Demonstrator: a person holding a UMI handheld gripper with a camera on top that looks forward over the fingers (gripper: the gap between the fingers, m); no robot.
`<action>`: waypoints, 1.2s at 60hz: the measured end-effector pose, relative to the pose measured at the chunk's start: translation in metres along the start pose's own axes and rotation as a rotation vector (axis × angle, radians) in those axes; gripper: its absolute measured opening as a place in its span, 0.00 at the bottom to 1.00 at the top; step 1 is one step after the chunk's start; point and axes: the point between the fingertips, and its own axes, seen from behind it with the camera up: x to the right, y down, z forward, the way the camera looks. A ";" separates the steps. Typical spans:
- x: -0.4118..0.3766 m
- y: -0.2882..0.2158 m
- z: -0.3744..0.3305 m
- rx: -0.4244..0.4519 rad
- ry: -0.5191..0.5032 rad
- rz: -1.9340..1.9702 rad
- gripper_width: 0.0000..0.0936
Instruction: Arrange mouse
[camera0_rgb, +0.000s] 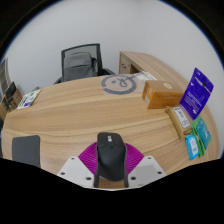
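Observation:
A black computer mouse (110, 155) sits between my gripper's (111, 168) two fingers, its front pointing away from me. Both magenta pads (92, 158) lie against its sides, so the gripper is shut on it. The mouse's rear end is hidden low between the fingers. Under it runs the wooden desk (80, 115). A dark mouse mat (27, 148) lies on the desk to the left of the fingers.
A black office chair (80, 63) stands behind the desk. A round grey disc (120, 84) lies at the far middle. To the right are a wooden box (163, 95), an upright blue box (197, 92) and green packets (198, 135). Small items (30, 98) lie far left.

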 end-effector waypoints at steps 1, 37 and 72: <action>0.000 0.000 0.000 0.002 0.002 -0.005 0.32; -0.148 -0.121 -0.196 0.226 -0.054 -0.068 0.28; -0.336 0.054 -0.095 -0.017 -0.163 -0.194 0.28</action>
